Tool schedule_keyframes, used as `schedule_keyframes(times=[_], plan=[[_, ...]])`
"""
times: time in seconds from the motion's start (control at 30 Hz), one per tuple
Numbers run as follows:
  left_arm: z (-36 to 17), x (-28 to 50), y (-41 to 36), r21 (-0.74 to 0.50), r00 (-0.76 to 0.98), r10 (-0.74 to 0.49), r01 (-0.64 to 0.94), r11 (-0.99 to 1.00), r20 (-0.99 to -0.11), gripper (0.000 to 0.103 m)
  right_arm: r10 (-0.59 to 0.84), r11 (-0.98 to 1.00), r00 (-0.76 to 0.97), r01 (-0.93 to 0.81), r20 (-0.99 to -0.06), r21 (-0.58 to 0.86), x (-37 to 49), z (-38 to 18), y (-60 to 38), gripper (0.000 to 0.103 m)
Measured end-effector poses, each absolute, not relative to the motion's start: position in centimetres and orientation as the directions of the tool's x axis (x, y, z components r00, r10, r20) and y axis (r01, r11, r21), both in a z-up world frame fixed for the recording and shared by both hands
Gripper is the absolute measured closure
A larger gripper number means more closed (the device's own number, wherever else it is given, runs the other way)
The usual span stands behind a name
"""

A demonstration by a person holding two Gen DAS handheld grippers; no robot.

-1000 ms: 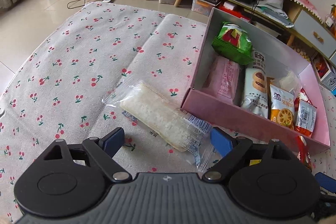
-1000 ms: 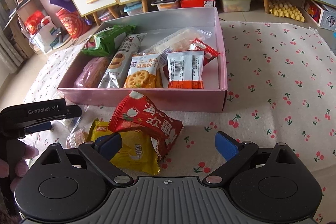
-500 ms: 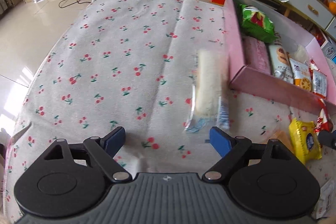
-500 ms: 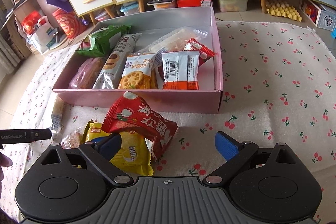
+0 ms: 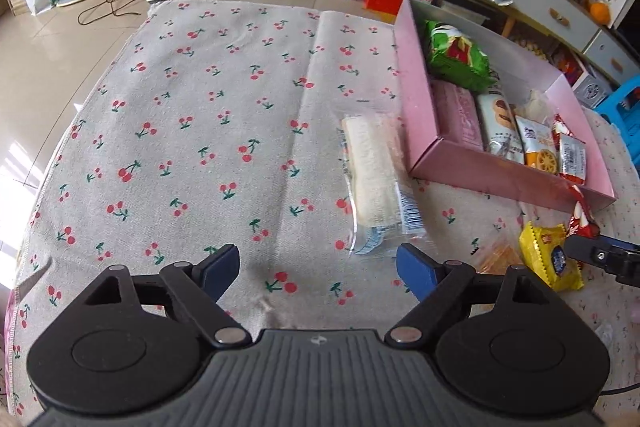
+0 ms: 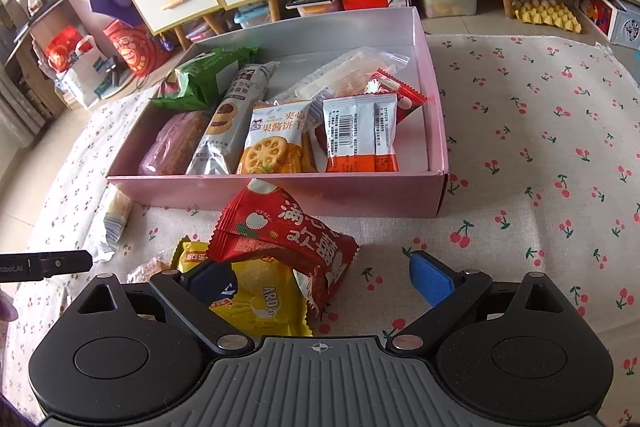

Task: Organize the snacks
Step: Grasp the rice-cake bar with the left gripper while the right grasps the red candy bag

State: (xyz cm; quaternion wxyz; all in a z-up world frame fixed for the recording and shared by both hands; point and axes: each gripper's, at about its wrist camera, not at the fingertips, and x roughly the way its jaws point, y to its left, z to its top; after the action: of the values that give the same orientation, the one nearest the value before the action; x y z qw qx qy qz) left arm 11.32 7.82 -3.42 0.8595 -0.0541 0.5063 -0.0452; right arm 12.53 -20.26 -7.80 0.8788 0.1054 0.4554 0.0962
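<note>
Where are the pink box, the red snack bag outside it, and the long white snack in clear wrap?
pink box [image 6: 280,195]: right wrist view, front wall.
red snack bag [image 6: 288,231]: right wrist view, middle of its printed face.
long white snack [image 5: 374,173]: left wrist view, middle of the bar.

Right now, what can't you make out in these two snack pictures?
- Small orange packet: left view, behind the left claw; kind unreadable.
- Yellow packet: right view, partly under the red packet and a finger of the right claw.
- Pink box: packets overlap, hiding its floor.

Both the left gripper [image 5: 318,265] and the right gripper [image 6: 320,277] hang low with jaws spread wide, gripping nothing.
</note>
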Motion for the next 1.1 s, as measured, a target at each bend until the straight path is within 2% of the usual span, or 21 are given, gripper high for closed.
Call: schedule_keyframes(times=[0.37, 0.6, 0.7, 0.8, 0.9, 0.97, 1.1], plan=[[-4.4, 13.2, 5.2, -0.171, 0.543, -0.162, 0.035, 0.985, -0.824, 0.020, 0.318, 0.942, 0.570, -0.101, -0.757, 0.320, 13.0, -8.0, -19.9, 0.006], [-5.2, 13.9, 3.8, -0.128, 0.579, -0.111, 0.011, 0.992, -0.808, 0.031, 0.382, 0.910, 0.581, -0.100, -0.719, 0.402, 13.2, -7.8, -20.7, 0.008], [-5.2, 13.9, 3.4, -0.097, 0.589, -0.087, 0.015, 0.995, -0.803, 0.046, 0.401, 0.898, 0.593, -0.103, -0.698, 0.427, 13.1, -7.5, -21.0, 0.009], [-5.1, 13.9, 3.3, -0.048, 0.592, -0.044, 0.008, 0.999, -0.805, 0.059, 0.414, 0.891, 0.597, -0.112, -0.687, 0.440, 13.1, -7.3, -21.0, 0.013], [-5.0, 13.9, 3.6, -0.053, 0.586, -0.041, -0.003, 0.999, -0.810, 0.066, 0.434, 0.884, 0.587, -0.129, -0.684, 0.450, 13.0, -7.2, -20.7, 0.025], [-4.9, 13.8, 3.9, -0.072, 0.580, -0.046, -0.021, 0.997, -0.813, 0.068, 0.433, 0.886, 0.578, -0.133, -0.692, 0.443, 13.0, -7.2, -20.4, 0.049], [-4.7, 13.7, 4.3, -0.102, 0.565, -0.053, -0.054, 0.993, -0.823, 0.069, 0.419, 0.891, 0.574, -0.111, -0.703, 0.440, 12.9, -7.1, -20.3, 0.054]])
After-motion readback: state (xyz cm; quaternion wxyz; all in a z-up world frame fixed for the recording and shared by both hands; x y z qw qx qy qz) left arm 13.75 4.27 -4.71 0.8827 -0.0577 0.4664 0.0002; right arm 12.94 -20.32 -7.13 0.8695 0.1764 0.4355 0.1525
